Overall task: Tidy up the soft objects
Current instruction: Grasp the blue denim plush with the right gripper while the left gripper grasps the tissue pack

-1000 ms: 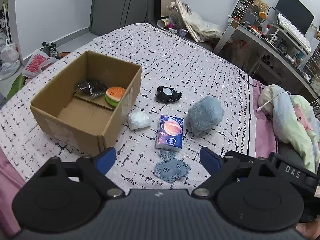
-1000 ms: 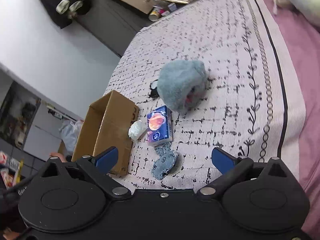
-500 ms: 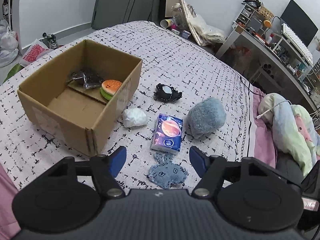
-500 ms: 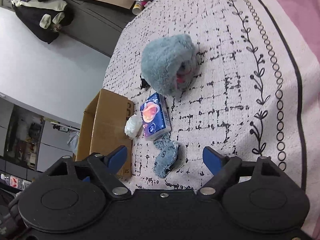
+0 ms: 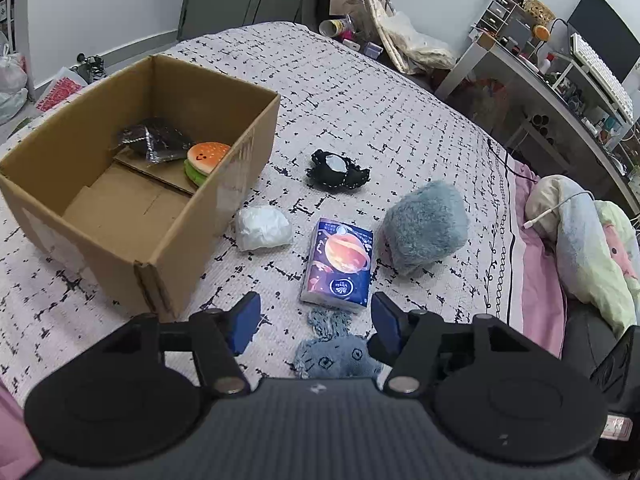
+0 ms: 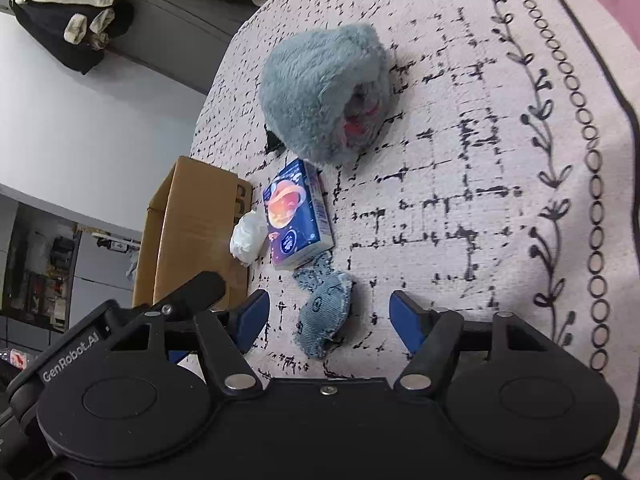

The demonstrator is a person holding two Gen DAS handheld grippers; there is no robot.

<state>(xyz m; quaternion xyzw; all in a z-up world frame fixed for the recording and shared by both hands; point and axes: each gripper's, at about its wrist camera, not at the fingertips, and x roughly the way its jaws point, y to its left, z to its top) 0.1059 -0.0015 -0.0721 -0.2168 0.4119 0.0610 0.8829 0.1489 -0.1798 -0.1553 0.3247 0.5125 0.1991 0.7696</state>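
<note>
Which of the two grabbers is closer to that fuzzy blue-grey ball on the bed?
Hard to call; probably about equal. The left gripper and the right gripper both hover open over the small denim toy, with the fuzzy ball further ahead of each, beyond the tissue pack.

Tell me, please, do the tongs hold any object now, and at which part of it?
Nothing is held. The left tongs and the right tongs are both open, each framing the small blue denim toy on the bed without touching it.
</note>
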